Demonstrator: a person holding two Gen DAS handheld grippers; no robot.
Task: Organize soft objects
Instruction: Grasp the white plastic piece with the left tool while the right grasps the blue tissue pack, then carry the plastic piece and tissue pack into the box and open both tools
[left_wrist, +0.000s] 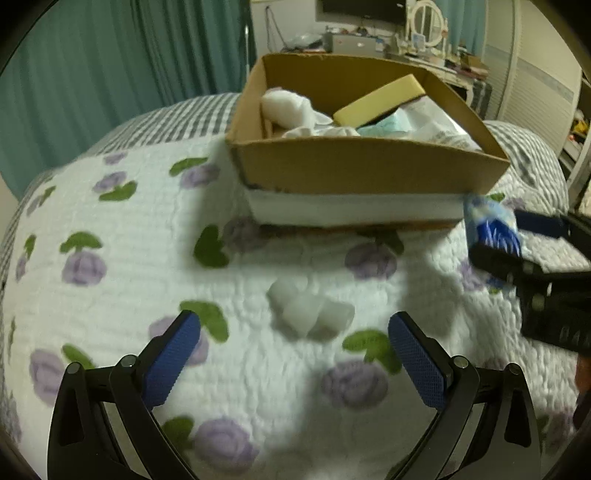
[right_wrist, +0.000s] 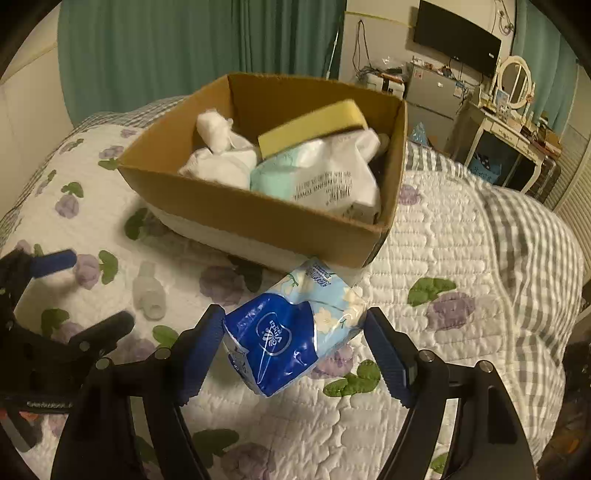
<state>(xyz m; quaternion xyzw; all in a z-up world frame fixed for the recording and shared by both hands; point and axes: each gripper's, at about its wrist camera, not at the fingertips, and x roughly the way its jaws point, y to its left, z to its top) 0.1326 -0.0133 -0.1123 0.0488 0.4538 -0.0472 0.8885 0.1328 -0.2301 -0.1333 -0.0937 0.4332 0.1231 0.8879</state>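
**Tissue pack pinched at its ends, box just ahead**

The tissue pack (right_wrist: 291, 332) hangs between the right tool (right_wrist: 295, 350) fingers, above the quilt (right_wrist: 443, 229) and just short of the cardboard box (right_wrist: 258, 218). Its long axis runs diagonally, pale floral end towards the box, dark blue end towards the camera. The tool is clenched on the pack's crumpled sides; the soft wrapper may slip or fold, dropping it short. The left tool (left_wrist: 295, 354) is spread wide, grasping nothing, near a white soft lump (left_wrist: 310, 310) lying on the quilt.

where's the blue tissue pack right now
In the right wrist view the tissue pack sits between the right gripper's fingers, above the quilt, just before the cardboard box.
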